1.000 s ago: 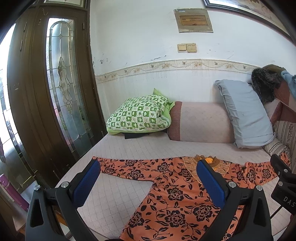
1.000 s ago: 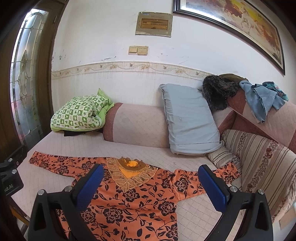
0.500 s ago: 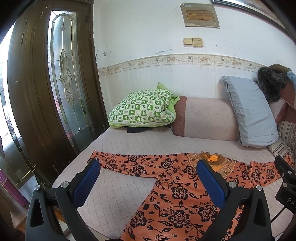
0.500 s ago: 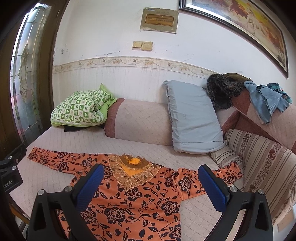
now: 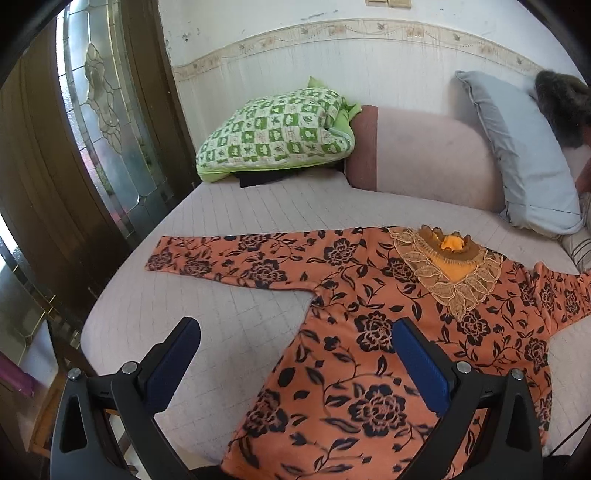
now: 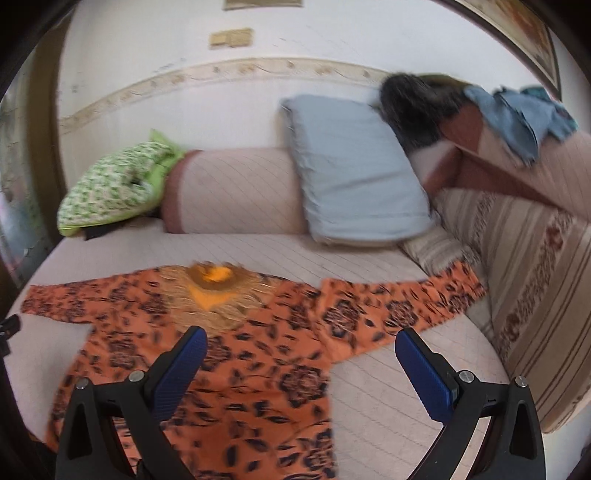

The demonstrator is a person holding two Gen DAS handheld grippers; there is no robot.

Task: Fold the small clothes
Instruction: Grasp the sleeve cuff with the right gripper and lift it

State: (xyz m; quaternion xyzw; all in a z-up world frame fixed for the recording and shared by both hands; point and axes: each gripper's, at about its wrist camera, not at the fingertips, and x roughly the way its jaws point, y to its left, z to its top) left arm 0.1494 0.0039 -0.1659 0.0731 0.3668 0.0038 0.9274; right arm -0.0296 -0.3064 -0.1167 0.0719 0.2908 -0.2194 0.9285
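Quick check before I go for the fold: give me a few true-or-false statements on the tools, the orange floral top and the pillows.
1. The orange floral long-sleeved top lies spread flat, both sleeves out. True.
2. The left tool is clamped on a sleeve. False: it is open and holds nothing.
3. The right tool is open. True.
4. The green checked pillow lies on the top. False: it sits apart, by the wall.
5. The grey-blue pillow leans upright behind the top. True.

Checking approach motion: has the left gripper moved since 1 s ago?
Yes. The left gripper has tipped down and closed in: the wall switches slid to the top edge and the orange floral top looms larger.
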